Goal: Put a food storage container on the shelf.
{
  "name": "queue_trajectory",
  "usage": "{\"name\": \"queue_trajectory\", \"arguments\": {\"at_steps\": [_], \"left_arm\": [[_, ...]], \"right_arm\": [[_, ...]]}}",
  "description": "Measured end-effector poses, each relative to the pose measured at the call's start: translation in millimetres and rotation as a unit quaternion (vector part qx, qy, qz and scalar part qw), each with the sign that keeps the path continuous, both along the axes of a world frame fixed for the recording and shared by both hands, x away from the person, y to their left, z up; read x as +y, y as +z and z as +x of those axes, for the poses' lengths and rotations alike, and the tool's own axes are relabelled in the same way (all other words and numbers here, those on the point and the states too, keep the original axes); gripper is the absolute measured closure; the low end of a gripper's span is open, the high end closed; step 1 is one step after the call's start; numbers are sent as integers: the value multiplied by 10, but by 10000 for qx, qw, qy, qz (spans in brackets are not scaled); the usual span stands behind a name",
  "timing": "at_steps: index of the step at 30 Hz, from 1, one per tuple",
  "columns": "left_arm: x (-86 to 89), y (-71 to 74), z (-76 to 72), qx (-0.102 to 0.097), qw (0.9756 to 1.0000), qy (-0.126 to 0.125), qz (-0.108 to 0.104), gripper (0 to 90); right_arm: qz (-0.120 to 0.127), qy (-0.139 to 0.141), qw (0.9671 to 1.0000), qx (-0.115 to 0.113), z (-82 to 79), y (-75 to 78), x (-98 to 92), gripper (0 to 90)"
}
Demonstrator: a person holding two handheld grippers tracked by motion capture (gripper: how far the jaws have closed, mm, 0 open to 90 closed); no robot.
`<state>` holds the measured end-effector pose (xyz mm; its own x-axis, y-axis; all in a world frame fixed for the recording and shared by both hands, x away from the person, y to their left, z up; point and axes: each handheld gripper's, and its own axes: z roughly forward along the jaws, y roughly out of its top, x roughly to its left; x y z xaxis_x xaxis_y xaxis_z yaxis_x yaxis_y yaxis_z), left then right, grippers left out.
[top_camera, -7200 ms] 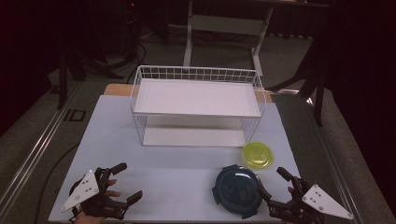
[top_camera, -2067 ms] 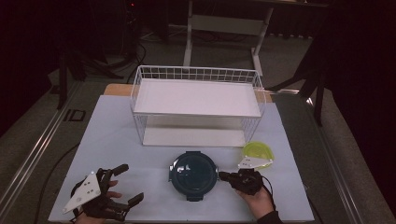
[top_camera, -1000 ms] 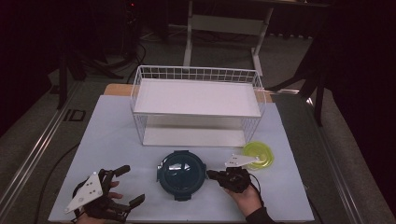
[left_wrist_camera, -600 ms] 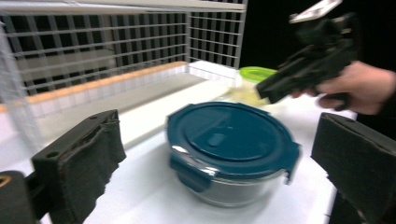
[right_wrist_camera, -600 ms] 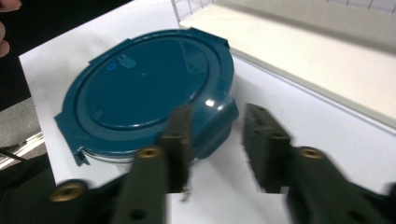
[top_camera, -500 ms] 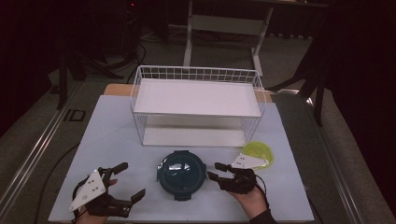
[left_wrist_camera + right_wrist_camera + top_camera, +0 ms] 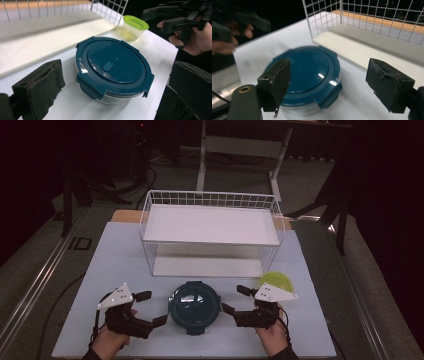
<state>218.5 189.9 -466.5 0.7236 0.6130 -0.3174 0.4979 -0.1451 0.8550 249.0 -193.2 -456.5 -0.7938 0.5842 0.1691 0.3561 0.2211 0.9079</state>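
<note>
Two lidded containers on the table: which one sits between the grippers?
The large round container with the dark blue clip lid. It sits between the left gripper and the right gripper. The small green-lidded tub stands farther back, by the wire rack.

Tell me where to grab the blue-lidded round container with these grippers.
Probably at opposite sides of the blue-lidded container, under the lid rim: left gripper from its left, right gripper from its right. It sits upright between both open grippers; the body is far wider than either gripper's jaws open.
</note>
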Motion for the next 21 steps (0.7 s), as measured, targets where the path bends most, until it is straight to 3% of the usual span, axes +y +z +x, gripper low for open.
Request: {"name": "queue_trajectory", "arguments": {"at_steps": [6, 10, 13, 17, 21], "left_arm": [[-45, -44, 141, 426, 9988, 100, -228, 0], [-109, -117, 225, 541, 9982, 209, -122, 0], [-136, -192, 279, 782, 9966, 230, -153, 0], [-137, -287, 340, 1170, 9923, 292, -272, 0], [-108, -361, 406, 1655, 9843, 352, -501, 17]], "right_arm": [[-82, -68, 9997, 226, 79, -13, -39, 145], [-75, -40, 9993, 364, 111, -2, -11, 139], [-81, 56, 9984, 559, 129, -12, 40, 121], [-175, -42, 9969, 764, 135, -51, 101, 102], [-185, -123, 9949, 979, 152, -81, 118, 102]]}}
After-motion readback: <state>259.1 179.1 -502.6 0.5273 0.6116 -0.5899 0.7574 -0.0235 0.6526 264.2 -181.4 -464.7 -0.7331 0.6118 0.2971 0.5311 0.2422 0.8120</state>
